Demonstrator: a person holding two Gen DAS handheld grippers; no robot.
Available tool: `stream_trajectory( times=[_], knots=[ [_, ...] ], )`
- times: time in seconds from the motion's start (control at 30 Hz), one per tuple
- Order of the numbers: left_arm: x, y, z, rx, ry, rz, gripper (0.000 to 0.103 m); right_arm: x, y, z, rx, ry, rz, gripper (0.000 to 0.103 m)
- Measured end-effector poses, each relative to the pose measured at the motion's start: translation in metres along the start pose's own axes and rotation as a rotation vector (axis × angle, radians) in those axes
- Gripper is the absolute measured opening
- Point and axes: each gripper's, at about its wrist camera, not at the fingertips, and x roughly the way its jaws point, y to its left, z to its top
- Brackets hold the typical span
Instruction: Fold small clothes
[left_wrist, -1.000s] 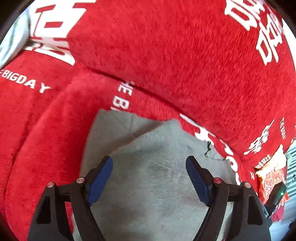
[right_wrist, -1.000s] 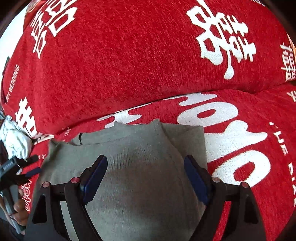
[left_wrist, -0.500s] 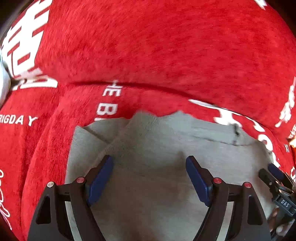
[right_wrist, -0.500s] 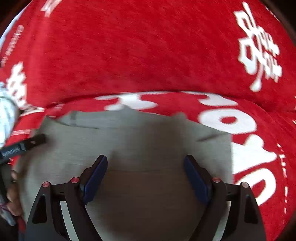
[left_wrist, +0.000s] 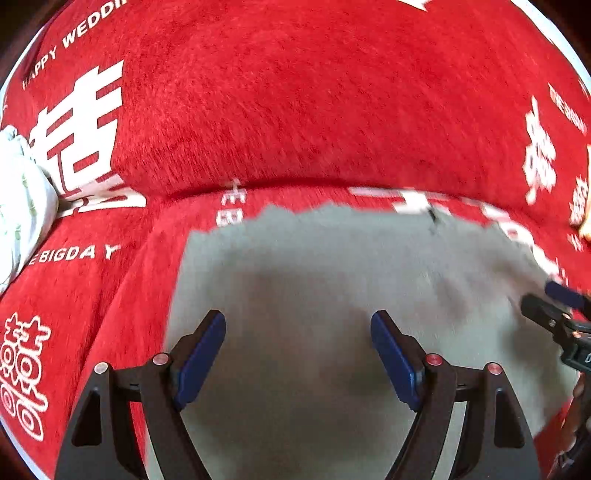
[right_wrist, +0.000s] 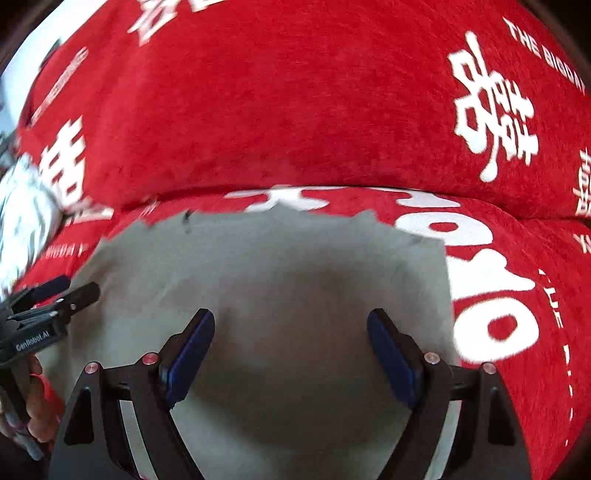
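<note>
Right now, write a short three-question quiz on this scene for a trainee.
1. True or false: the left tongs are clamped on the grey cloth.
2. What does the grey cloth lie on?
   A. a bare wooden table
   B. a red cover with white lettering
   C. a blue towel
3. Fill in: in the right wrist view, the left tongs show at the ____ edge of the picture.

Key
1. False. Both pairs, left and right tongs, stand open over the cloth with nothing pinched between them.
2. B.
3. Left, where a hand holds them.
</note>
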Motion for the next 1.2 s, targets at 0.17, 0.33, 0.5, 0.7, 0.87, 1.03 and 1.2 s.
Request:
stream_trajectory(
  times=[0.17, 0.33, 0.5, 0.7, 0.87, 1.03, 1.2],
  knots=[
    [-0.008, 0.004, -0.033, 0.042, -0.005, 0.065, 0.083, 0.001, 0.014, -0.032, -0.135, 0.025, -0.079, 0.088],
    [-0.027, 0.02, -0.054, 0.002, 0.023, 0.039, 0.084, -0.023, -0.01, -0.049, -0.057, 0.019, -0.077, 0.089],
    [-0.039, 0.004, -0.065, -0.041, 0.034, -0.036, 0.084, -0.044, 0.015, -0.06, -0.066, -0.013, -0.051, 0.09],
    [-0.048, -0.005, -0.099, 0.013, 0.007, 0.016, 0.089, -0.043, 0.031, -0.098, -0.154, 0.002, -0.059, 0.092],
    [-0.055, 0.017, -0.12, -0.029, 0.039, 0.006, 0.091, -0.058, -0.002, -0.126, -0.153, -0.018, -0.118, 0.102],
    [-0.077, 0.05, -0.132, -0.164, 0.029, -0.026, 0.091, -0.083, -0.005, -0.134, -0.146, -0.042, -0.083, 0.102],
    [-0.071, 0.101, -0.129, -0.414, 0.064, -0.173, 0.091, -0.097, -0.008, -0.124, -0.04, -0.085, -0.01, 0.103]
  ],
)
